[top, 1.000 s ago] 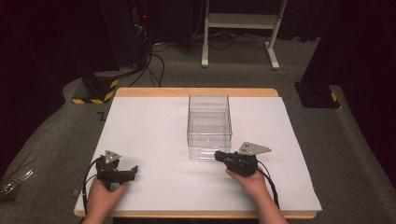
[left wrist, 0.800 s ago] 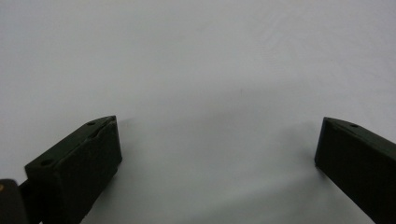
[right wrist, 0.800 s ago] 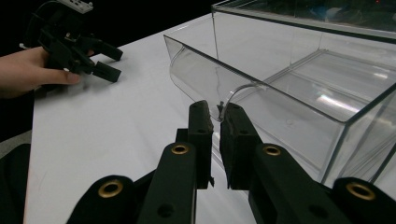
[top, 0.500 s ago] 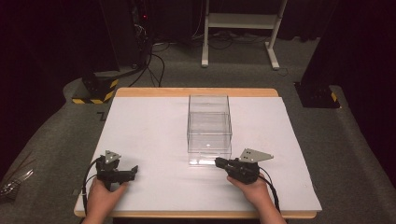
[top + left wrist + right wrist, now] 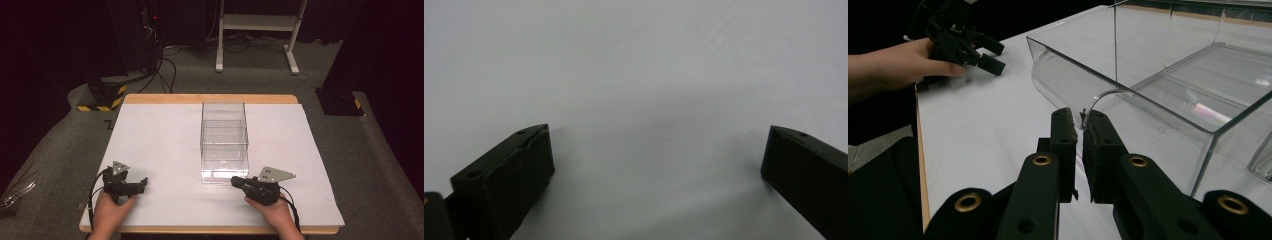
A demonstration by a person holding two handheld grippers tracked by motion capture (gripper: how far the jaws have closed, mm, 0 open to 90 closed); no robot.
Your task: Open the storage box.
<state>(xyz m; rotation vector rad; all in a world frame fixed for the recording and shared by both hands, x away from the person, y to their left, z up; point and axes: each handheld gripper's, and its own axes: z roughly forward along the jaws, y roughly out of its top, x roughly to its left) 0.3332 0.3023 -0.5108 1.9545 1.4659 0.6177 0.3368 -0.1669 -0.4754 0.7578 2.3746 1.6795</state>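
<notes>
Just white table (image 5: 165, 135) around clear box (image 5: 224, 131)

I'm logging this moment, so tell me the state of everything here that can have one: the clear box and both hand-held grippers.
Clear box: upright on the white table top, open at the top, nothing inside, near wall facing the person.
Left hand-held gripper: jaws wide open, nothing between them, over bare table.
Right hand-held gripper: jaws shut, tips at the box's near wall; whether they pinch its small tab cannot be told.
</notes>
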